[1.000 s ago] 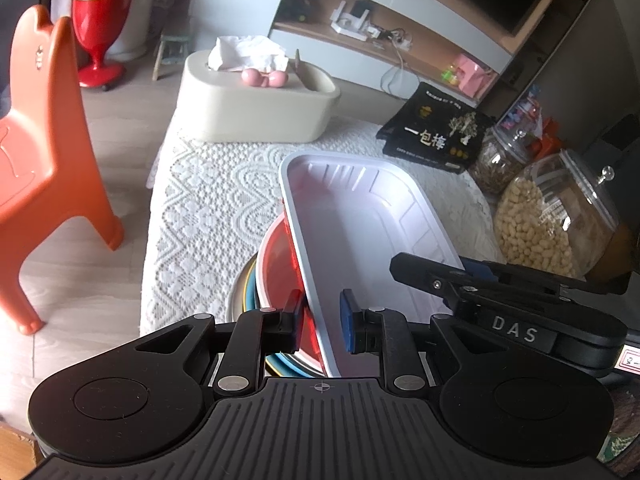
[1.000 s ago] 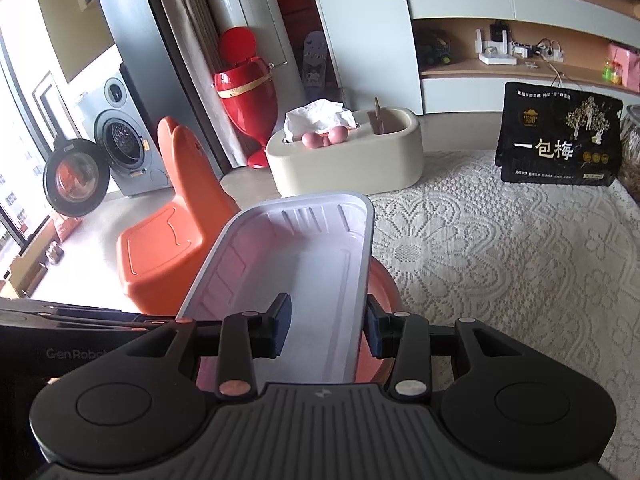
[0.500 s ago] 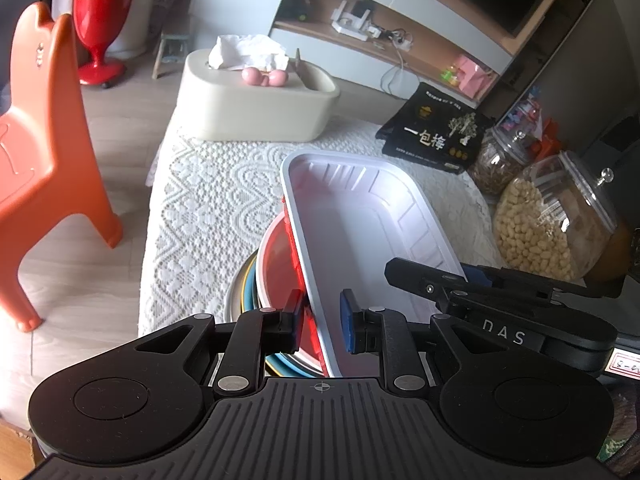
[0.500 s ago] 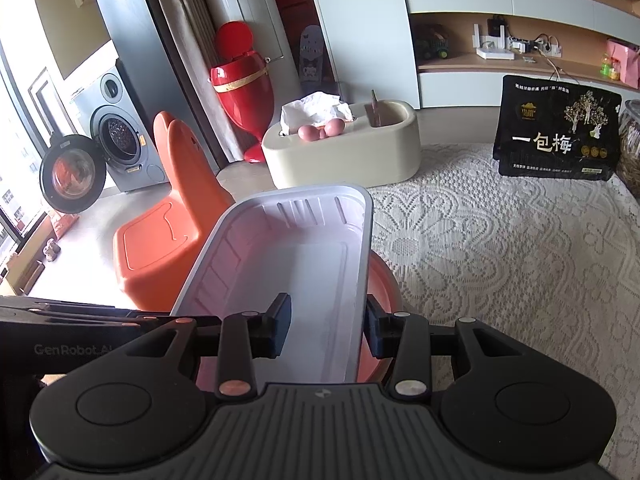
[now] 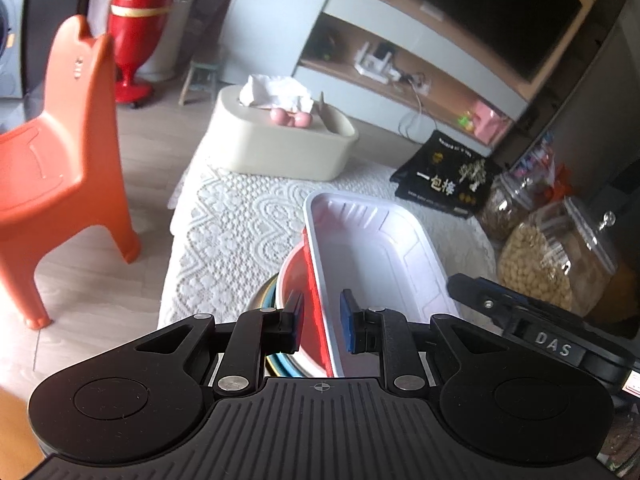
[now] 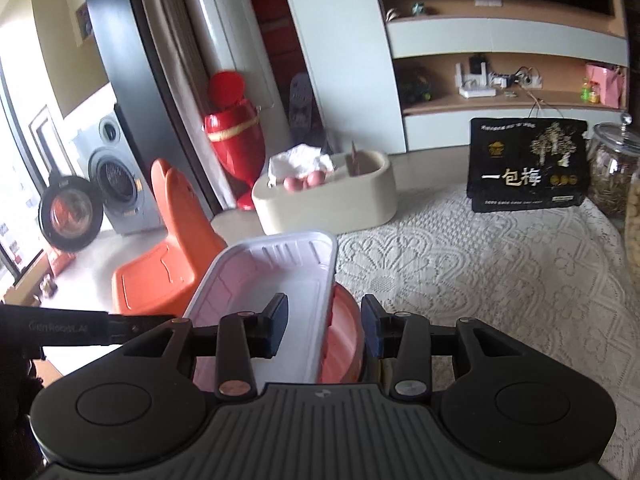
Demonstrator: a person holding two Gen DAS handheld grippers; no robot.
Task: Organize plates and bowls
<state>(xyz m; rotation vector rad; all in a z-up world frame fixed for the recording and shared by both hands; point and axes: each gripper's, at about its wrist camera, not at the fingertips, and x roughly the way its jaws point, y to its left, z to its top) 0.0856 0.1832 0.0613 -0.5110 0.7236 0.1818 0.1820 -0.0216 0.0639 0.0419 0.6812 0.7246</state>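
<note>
A white rectangular tray with a red outer side lies tilted in a round red bowl. The bowl sits on a stack of blue and yellow plates. My left gripper is shut on the tray's left rim, one pad outside against the red side and one inside. The right view shows the tray and the bowl from the other side. My right gripper straddles the tray's right rim and the bowl's edge. Its jaws are opening, and a gap shows between the inner pad and the tray wall.
A lace cloth covers the table. At the far end stands a cream tissue box. A black packet and glass jars stand at the right. An orange chair is on the floor beyond the table's left edge.
Both views have tilted up and shifted, showing more of the room. The tray stays between the fingers of both grippers. The right pads stand slightly wider apart.
</note>
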